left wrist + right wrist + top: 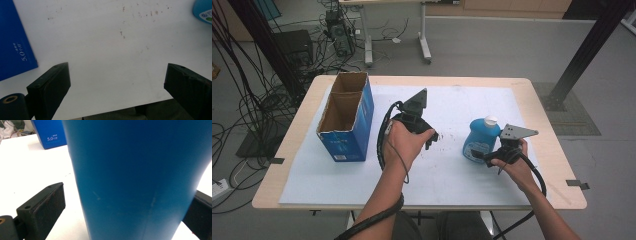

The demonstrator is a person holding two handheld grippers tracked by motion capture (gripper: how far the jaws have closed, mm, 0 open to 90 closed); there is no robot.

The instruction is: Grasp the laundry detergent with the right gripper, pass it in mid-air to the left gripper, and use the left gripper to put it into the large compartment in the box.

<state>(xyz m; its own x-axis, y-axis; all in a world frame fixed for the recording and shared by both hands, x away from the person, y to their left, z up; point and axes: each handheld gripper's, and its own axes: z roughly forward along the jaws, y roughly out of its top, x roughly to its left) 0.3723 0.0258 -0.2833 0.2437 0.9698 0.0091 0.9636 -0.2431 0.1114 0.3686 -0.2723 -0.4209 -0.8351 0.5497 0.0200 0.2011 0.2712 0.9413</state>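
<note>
Bottle: blue bottle (pixel 481 138) with a white cap, standing upright on the right part of the surface (pixel 452 185), well apart from the box. In the right gripper view its blue body (pixel 140 180) rises between the jaws and takes up most of the frame.

Right hand-held gripper: the right hand-held gripper (pixel 486 156) sits at the lower side of the bottle, held by the right hand (pixel 518 165). Its jaws are spread, one on each side of the bottle; a gap of white shows between the left-side jaw and the bottle, and the far jaw's contact I cannot tell. Not clamped on it.

Left hand-held gripper: the left hand-held gripper (pixel 431 136) is held by the left hand (pixel 404 142) near the middle of the surface, between box and bottle. In the left gripper view the jaws stand wide apart over bare white sheet, holding nothing.

Box: open blue carton (pixel 347 117), upright at the left part of the surface, two compartments seen from above. Its blue side (pixel 13 42) shows at the left edge of the left gripper view.

Surface: wooden top covered by a white sheet with small brown specks near the middle.
</note>
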